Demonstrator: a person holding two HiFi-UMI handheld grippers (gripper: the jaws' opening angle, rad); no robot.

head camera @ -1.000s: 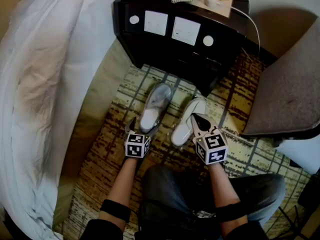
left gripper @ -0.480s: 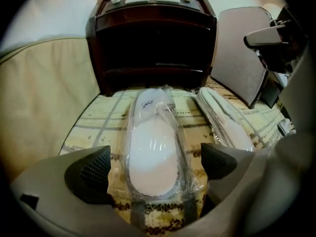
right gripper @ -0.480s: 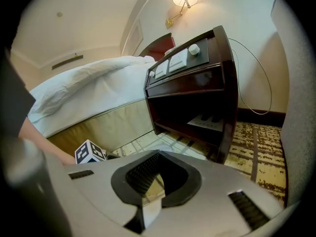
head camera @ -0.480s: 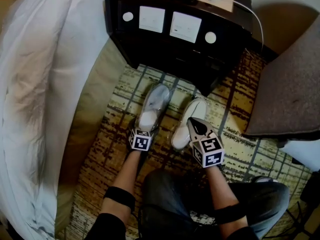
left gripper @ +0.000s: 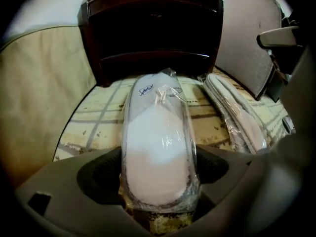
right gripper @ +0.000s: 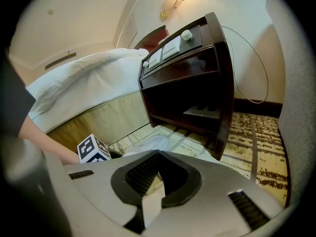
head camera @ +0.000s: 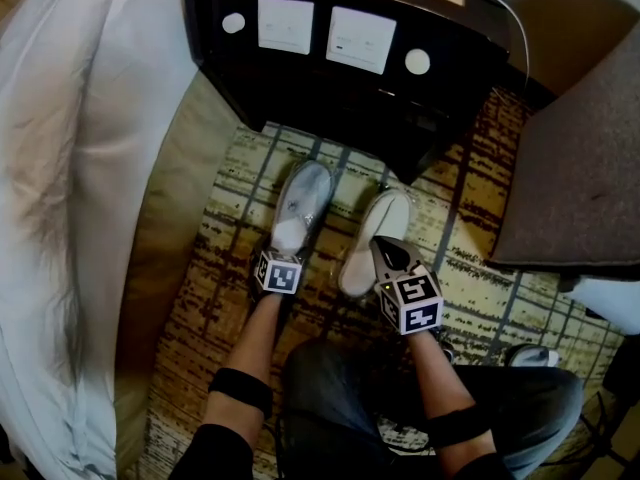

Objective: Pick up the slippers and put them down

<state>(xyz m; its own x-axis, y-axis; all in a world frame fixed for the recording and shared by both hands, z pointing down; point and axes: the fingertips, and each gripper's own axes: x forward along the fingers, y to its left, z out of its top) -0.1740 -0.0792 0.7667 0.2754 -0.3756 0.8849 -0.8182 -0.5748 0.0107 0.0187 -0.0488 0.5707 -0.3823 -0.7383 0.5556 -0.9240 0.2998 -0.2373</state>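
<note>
Two white slippers in clear plastic wrap lie on the patterned carpet (head camera: 480, 298). The left slipper (head camera: 300, 200) points toward the nightstand. Its heel end (left gripper: 158, 132) sits between the jaws of my left gripper (head camera: 281, 260), which have just been closing; both pads touch the wrap. The right slipper (head camera: 368, 240) looks tilted on its edge (left gripper: 236, 113) in the left gripper view. My right gripper (head camera: 386, 255) is at that slipper's heel side. Its jaws are shut (right gripper: 157, 179) with a thin pale strip pinched between them.
A dark nightstand (head camera: 340, 78) stands just beyond the slippers' toes. The bed's white duvet (head camera: 70, 168) and beige skirt (head camera: 165, 228) run along the left. A grey chair (head camera: 570, 168) is at the right. The person's knees (head camera: 350, 398) are behind the grippers.
Both grippers have sunk toward the carpet. The left one has come down over the left slipper's heel. The right one stays shut at the right slipper.
</note>
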